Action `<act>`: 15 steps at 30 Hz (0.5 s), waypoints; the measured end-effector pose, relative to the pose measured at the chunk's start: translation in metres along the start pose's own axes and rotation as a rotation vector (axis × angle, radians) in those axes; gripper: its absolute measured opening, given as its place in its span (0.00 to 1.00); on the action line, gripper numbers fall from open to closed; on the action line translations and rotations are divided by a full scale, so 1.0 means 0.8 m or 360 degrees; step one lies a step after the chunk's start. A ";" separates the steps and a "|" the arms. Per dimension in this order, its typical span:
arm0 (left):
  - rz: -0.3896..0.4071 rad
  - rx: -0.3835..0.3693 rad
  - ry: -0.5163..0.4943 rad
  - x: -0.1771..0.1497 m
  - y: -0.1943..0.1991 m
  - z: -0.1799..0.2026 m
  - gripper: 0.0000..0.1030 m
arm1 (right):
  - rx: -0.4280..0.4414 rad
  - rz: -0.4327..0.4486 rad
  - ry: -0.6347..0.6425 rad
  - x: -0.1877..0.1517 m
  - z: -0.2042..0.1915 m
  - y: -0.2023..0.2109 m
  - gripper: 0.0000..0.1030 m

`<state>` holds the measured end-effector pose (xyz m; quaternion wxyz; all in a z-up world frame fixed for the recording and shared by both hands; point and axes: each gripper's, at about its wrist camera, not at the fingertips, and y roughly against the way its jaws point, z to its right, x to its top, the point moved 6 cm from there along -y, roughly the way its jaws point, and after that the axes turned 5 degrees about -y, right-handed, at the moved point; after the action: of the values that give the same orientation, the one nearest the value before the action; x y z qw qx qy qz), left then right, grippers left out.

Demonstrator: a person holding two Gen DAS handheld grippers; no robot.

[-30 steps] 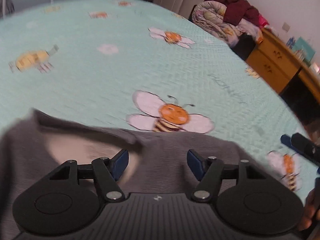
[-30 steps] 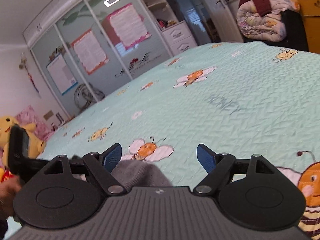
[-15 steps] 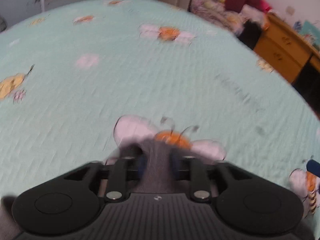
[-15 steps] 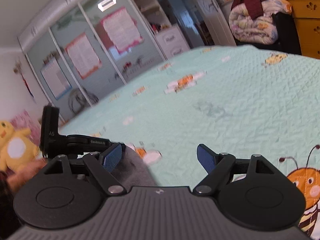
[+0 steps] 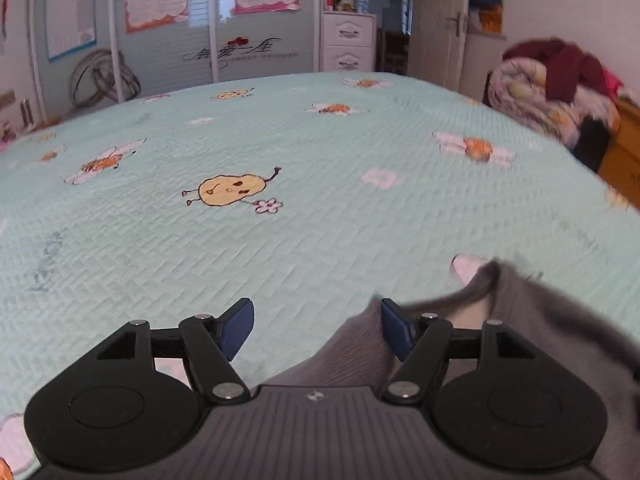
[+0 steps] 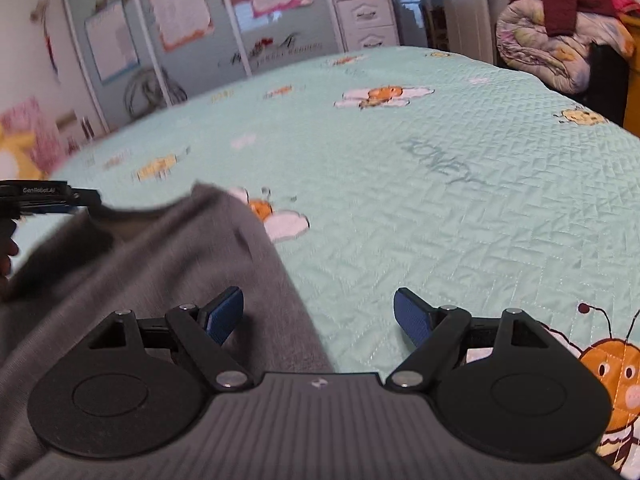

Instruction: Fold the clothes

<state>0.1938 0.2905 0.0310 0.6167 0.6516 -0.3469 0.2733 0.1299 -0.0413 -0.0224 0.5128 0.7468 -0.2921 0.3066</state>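
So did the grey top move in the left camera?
Yes. The grey top went from between the jaws to the right side, uncovering the bee print on the bedspread. The jaws have just opened, pinching nothing.

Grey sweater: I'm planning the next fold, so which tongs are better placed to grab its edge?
Probably the right tongs: open, with the grey sweater edge between their pads. The left tongs, just opened, have its edge at one pad only.

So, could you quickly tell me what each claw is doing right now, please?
Left claw: open, jaws just opened, grey garment beside its right finger, not gripped.
Right claw: open, holding nothing.
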 end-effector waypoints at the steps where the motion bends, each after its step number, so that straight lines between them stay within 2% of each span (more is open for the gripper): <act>1: 0.0000 -0.0028 -0.0028 0.000 -0.003 0.006 0.69 | -0.0009 -0.0015 0.0031 -0.003 -0.003 -0.003 0.80; 3: -0.0038 -0.0082 -0.0093 0.001 -0.015 0.023 0.70 | 0.0008 -0.0021 0.0096 -0.006 -0.010 -0.004 0.76; 4: -0.0078 -0.0083 -0.0130 0.000 -0.025 0.030 0.66 | 0.0019 -0.0021 0.0125 -0.007 -0.014 -0.003 0.64; 5: -0.0123 -0.0075 -0.0168 -0.002 -0.036 0.036 0.39 | 0.0030 -0.0025 0.0149 -0.008 -0.017 -0.003 0.39; 6: -0.0146 -0.0054 -0.0191 -0.002 -0.044 0.038 0.16 | 0.0036 -0.0035 0.0166 -0.010 -0.019 -0.003 0.21; 7: -0.0158 -0.0027 -0.0205 -0.001 -0.050 0.037 0.06 | 0.0032 -0.0039 0.0182 -0.011 -0.021 -0.004 0.04; 8: -0.0169 0.0000 -0.0220 0.000 -0.056 0.036 0.06 | 0.0019 -0.0027 0.0201 -0.011 -0.023 -0.004 0.04; 10: -0.0095 0.0068 -0.0231 0.015 -0.058 0.028 0.06 | -0.0004 -0.0002 0.0232 -0.011 -0.027 -0.003 0.03; 13: -0.0018 0.0103 -0.0192 0.032 -0.063 0.014 0.07 | -0.0006 0.0066 0.0192 -0.005 -0.028 0.006 0.03; 15: -0.0048 0.0058 -0.0156 0.030 -0.076 0.012 0.13 | -0.0001 0.0105 0.0176 -0.002 -0.029 0.011 0.03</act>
<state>0.2558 0.2781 0.0112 0.5911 0.6805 -0.3618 0.2381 0.1185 -0.0222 -0.0117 0.5180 0.7185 -0.2879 0.3640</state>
